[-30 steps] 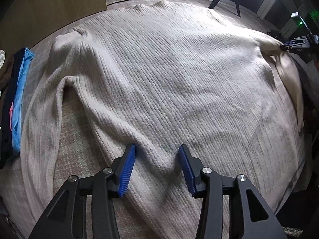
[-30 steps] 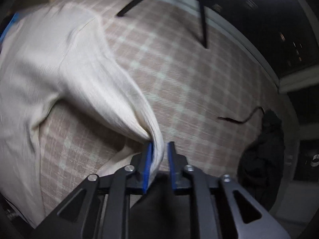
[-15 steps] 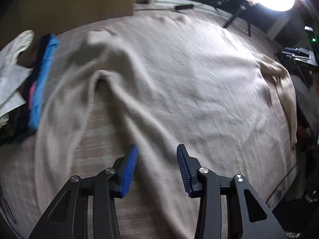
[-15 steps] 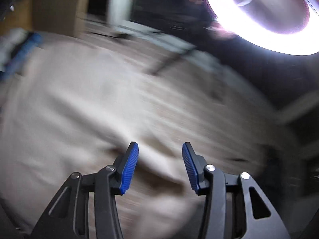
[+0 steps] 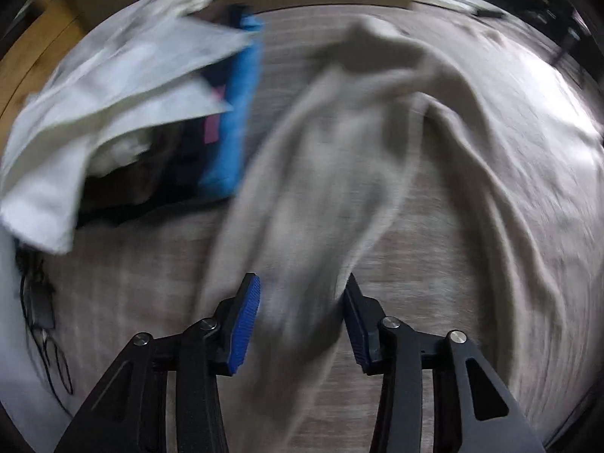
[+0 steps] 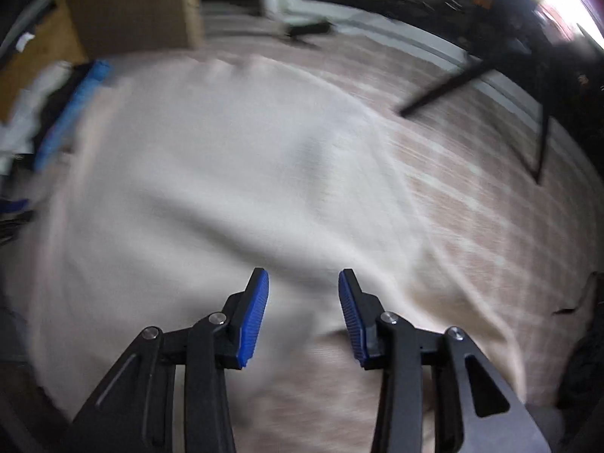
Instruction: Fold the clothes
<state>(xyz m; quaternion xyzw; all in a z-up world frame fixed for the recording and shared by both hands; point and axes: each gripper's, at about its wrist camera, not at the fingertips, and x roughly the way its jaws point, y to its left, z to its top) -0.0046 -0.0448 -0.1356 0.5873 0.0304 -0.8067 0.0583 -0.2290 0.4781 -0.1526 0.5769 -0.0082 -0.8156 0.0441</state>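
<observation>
A cream ribbed sweater [image 6: 234, 188] lies spread flat on a plaid-covered surface. Both views are motion-blurred. In the left wrist view, one long sleeve [image 5: 313, 188] runs from the shoulder down toward me. My left gripper [image 5: 300, 319] stands open right over the lower end of that sleeve, with nothing between its blue pads. In the right wrist view, my right gripper [image 6: 304, 313] is open above the sweater's near edge, holding nothing. A fold of the sweater's right side [image 6: 445, 290] lies just right of it.
A pile of other clothes, white [image 5: 113, 87], blue [image 5: 238, 113] and dark, lies left of the sweater. The same blue cloth [image 6: 71, 113] shows at far left in the right wrist view. Black tripod legs [image 6: 490, 75] stand at the back right. Cables [image 5: 45, 324] trail at the left edge.
My right gripper let go of the sleeve it pinched, opened, and swung over the sweater's body. My left gripper stayed open and swung left toward the other sleeve and the clothes pile.
</observation>
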